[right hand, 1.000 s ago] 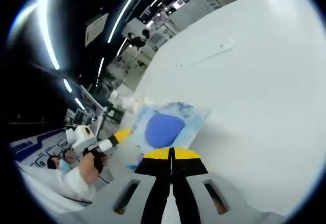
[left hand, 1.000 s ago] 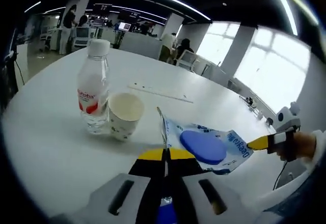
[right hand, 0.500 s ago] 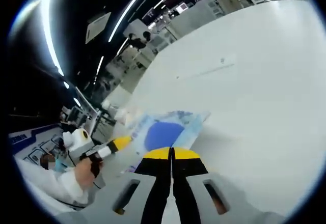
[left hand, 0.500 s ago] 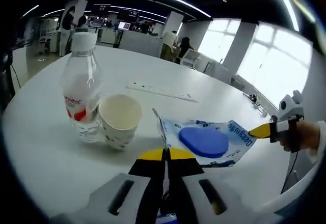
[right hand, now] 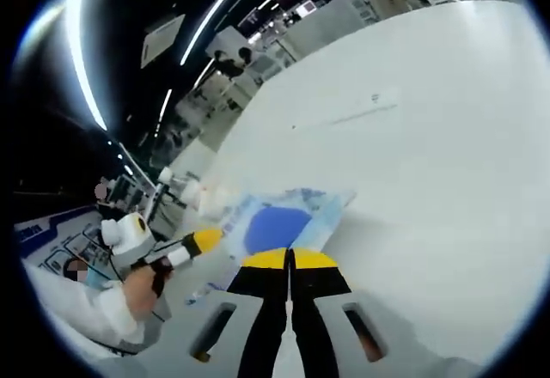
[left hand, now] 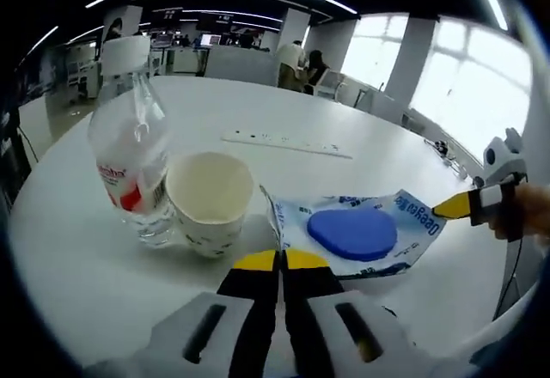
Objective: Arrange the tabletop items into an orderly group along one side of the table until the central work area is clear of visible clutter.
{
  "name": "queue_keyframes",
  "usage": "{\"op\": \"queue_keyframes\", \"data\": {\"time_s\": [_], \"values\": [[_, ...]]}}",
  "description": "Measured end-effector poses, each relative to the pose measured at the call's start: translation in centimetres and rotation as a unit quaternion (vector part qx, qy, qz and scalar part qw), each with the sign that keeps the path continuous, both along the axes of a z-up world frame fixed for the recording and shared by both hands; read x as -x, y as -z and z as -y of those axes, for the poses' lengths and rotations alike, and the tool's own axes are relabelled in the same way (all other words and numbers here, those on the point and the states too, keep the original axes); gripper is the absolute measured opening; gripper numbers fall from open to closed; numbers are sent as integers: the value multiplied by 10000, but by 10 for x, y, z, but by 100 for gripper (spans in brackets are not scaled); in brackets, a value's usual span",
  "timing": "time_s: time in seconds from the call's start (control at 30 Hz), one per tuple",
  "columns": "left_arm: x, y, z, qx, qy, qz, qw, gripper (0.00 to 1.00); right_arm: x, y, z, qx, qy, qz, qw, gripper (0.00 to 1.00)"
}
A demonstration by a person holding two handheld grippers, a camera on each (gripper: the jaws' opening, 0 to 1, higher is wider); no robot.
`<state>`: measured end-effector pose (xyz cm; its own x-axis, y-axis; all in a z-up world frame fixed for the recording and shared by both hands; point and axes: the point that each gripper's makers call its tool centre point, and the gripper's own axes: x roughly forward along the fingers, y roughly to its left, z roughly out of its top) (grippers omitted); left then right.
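Note:
A clear water bottle (left hand: 129,167) with a red label and white cap stands on the white table (left hand: 77,266). A paper cup (left hand: 210,204) stands touching its right side. A flat blue-and-white packet (left hand: 357,234) with a blue disc inside hangs just above the table. My left gripper (left hand: 279,262) is shut on its near left edge. My right gripper (left hand: 443,211) comes in from the right, shut on the packet's other end. In the right gripper view the packet (right hand: 279,223) sits ahead of my right gripper (right hand: 290,259), with my left gripper (right hand: 210,237) at its left end.
A long white strip (left hand: 288,142) lies flat on the far part of the table, also seen as a strip (right hand: 344,118) in the right gripper view. Desks, chairs and people stand beyond the table's far edge. A hand (right hand: 142,282) holds the left gripper.
The left gripper has come closer to the bottle and cup, carrying the packet with it. Both grippers keep their hold on the packet.

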<state>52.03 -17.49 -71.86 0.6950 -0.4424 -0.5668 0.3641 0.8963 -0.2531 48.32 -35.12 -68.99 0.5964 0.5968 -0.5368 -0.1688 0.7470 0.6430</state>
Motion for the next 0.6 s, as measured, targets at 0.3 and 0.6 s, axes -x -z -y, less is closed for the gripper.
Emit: {"op": "queue_keyframes", "data": {"time_s": [0.3,0.6], "values": [[-7,9,-6,-60,-142,-117,9998,0,-8,18,-4,122,-108,-166,9997,0],[0,28,-8,-286,-132,-433,9986,0,-4,43,3,460,-228,-384,9979,0]]}}
